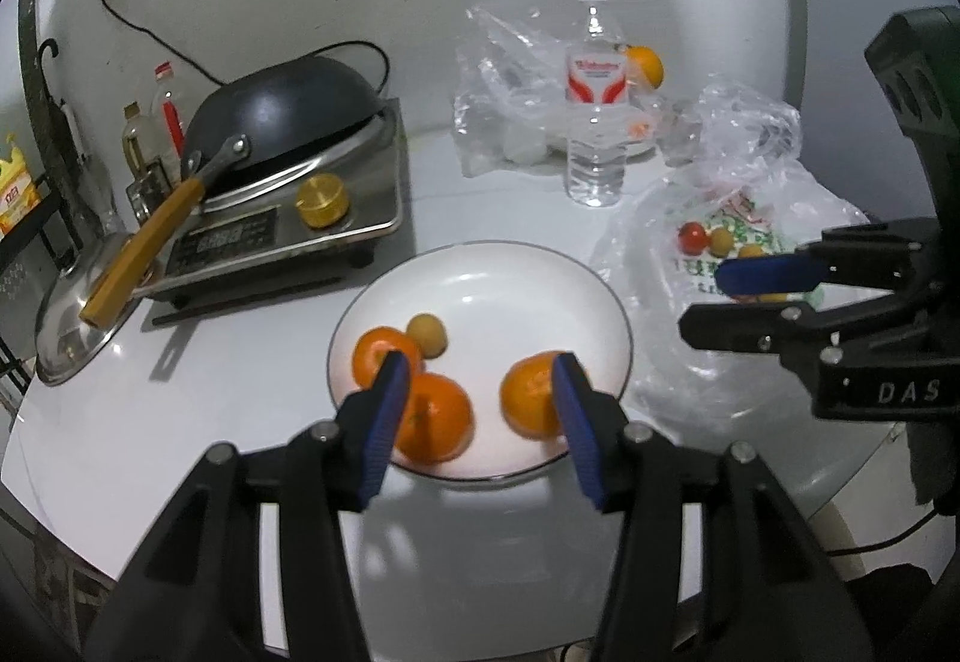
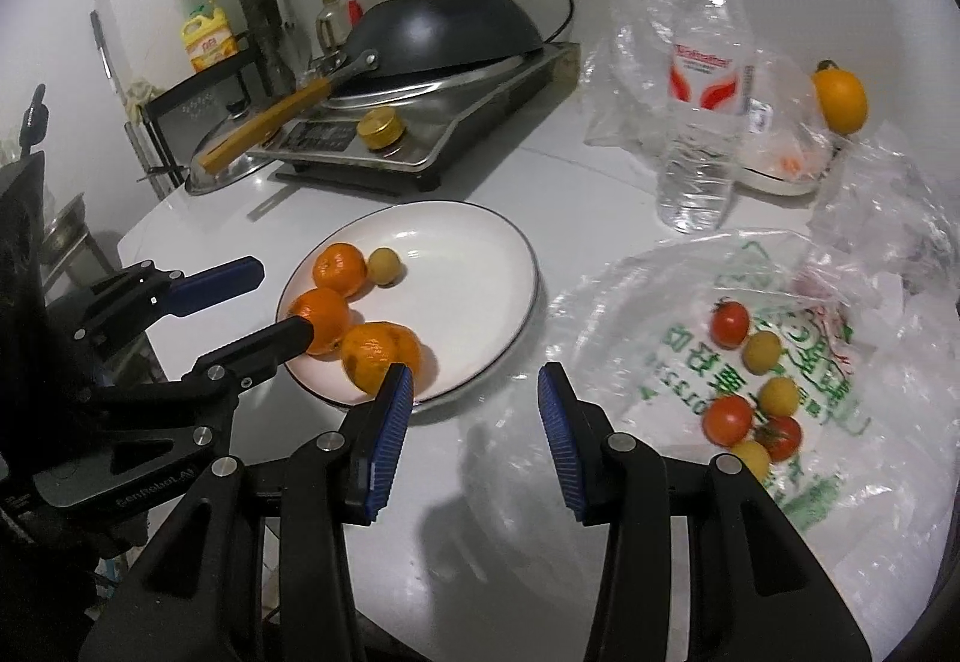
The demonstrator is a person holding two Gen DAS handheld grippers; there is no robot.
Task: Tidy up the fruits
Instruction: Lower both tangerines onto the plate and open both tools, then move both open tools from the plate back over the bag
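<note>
Left tongs (image 1: 480, 380): released, nothing between the blue pads, angled downward above the near rim of the white plate (image 1: 540, 272). Right tongs (image 2: 474, 392): released and empty, angled downward above the counter (image 2: 198, 218) between the plate and the printed plastic bag (image 2: 840, 482).

The plate holds three mandarins (image 1: 435, 416) with glossy, dimpled orange peel and one small yellow-brown fruit (image 1: 427, 335) just beside them. Red and yellow cherry tomatoes (image 2: 730, 322) lie clustered on the bag.
</note>
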